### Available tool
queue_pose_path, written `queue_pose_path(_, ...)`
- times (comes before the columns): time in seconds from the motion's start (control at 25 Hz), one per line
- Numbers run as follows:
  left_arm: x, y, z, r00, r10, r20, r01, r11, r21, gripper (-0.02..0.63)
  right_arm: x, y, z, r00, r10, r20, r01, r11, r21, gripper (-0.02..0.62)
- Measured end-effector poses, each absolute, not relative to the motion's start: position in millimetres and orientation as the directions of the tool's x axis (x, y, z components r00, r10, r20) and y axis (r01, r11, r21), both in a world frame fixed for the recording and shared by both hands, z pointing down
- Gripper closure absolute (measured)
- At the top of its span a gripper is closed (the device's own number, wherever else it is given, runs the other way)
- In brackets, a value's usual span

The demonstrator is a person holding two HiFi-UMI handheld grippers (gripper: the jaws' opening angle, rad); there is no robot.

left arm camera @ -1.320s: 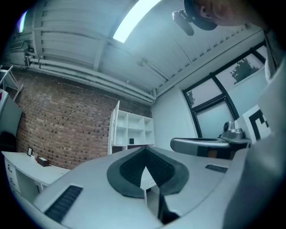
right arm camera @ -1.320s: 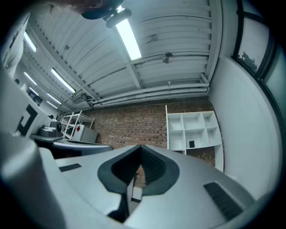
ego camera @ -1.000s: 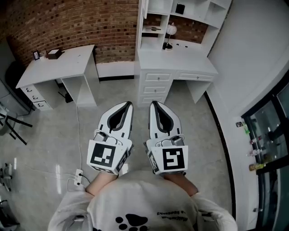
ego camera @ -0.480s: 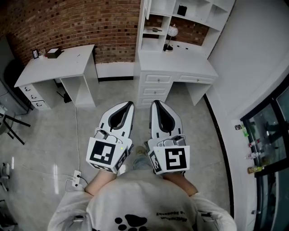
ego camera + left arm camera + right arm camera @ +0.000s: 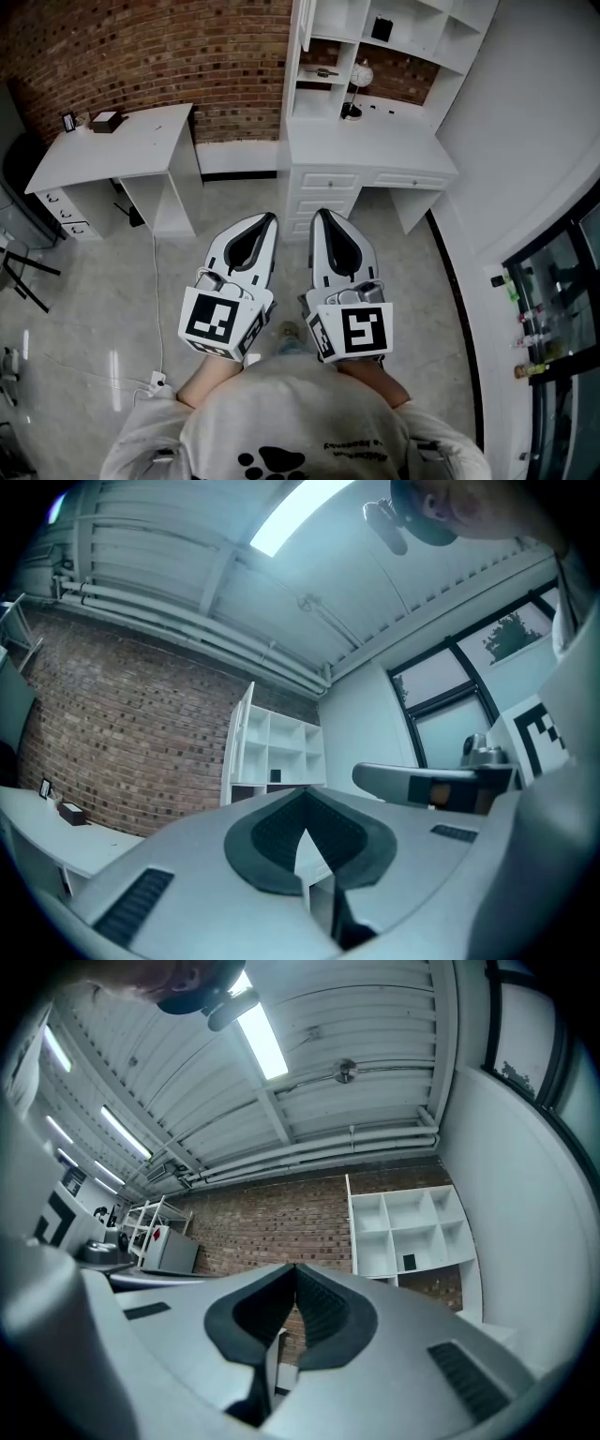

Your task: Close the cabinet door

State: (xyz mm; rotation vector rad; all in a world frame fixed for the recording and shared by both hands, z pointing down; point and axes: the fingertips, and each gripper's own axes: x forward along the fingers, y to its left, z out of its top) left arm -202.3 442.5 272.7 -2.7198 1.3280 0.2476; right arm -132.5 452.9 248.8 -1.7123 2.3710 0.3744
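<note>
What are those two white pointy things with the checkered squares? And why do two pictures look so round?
Those are two hand-held grippers, like big tongs. A person holds one in each hand: the left gripper and the right gripper. The patterned cubes are part of them. The head view comes from a camera on the person's head, looking down. The two round pictures come from cameras riding on each gripper, looking along its jaws. Both pairs of jaws are shut, holding nothing. Ahead stands a white desk with shelves against a brick wall, with a smaller desk to its left. A white door at the shelves' left edge seems to stand open.
</note>
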Motion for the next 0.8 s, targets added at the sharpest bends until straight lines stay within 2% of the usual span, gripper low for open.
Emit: queue_pose_path(0.8, -148, 237, 260, 0.543, -0.806, -0.236, -0.833, -0.552, -0.032, 0.598, -77, 244, 232, -0.387, -0.862, -0.328, -0.922, 0.364, 0.131, 0.577)
